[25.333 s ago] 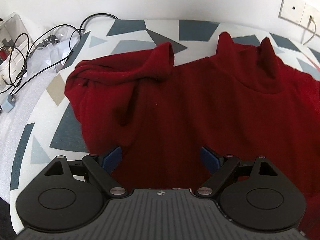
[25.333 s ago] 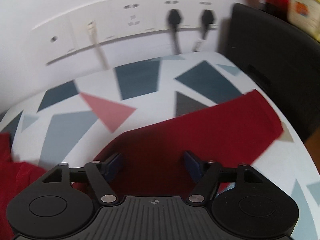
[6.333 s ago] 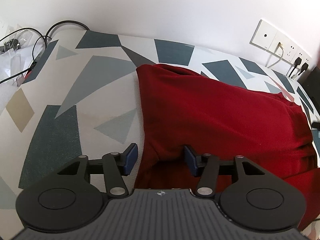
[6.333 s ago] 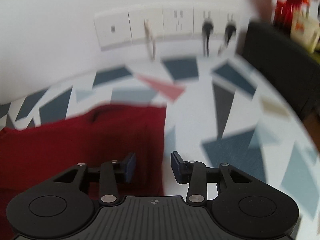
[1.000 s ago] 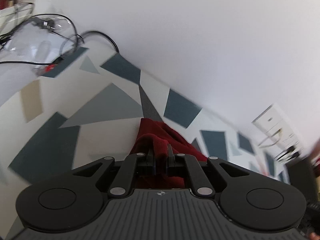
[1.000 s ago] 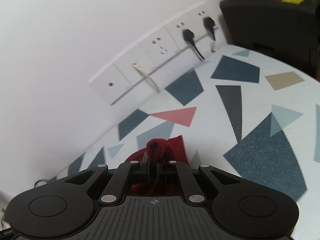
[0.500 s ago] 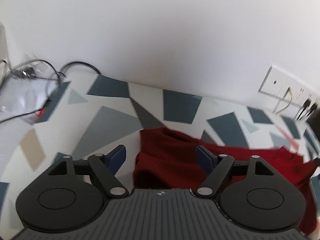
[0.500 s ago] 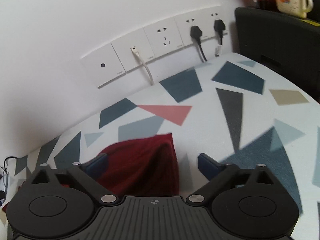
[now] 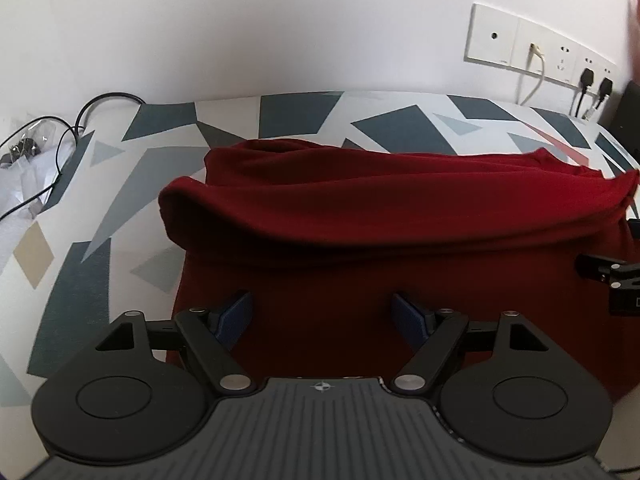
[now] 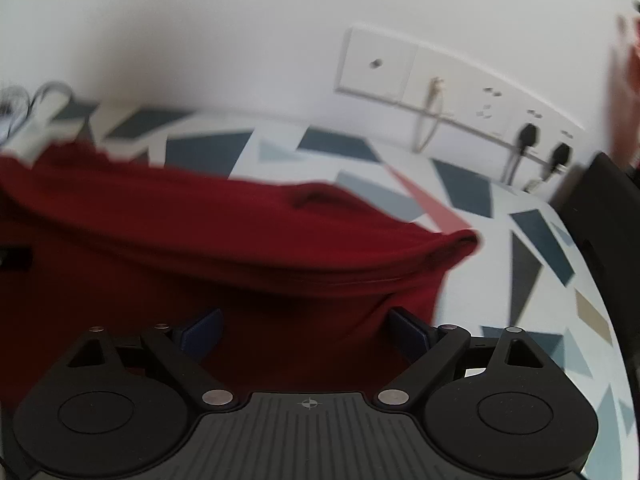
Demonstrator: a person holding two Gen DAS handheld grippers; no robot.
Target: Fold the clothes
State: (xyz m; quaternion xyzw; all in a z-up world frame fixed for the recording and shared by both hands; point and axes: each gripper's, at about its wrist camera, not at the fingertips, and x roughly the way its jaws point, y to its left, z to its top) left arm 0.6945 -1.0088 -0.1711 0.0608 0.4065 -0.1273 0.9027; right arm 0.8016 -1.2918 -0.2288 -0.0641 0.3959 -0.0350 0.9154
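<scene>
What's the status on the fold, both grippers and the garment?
Left gripper open, right gripper open, jaws just opened, nothing pinched. Dark red knit garment lies folded over on the patterned tabletop. Nothing in the way.

I see bare tablecloth [image 9: 80, 216] left of frame, free to pass; cables [image 9: 52, 132] upper left, red garment [image 9: 360, 216] fills centre.

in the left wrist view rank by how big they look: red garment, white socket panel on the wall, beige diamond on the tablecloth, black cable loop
1. red garment, largest by far
2. white socket panel
3. black cable loop and beige diamond: they look about alike, and the diamond lies nearer the camera, so unranked
</scene>
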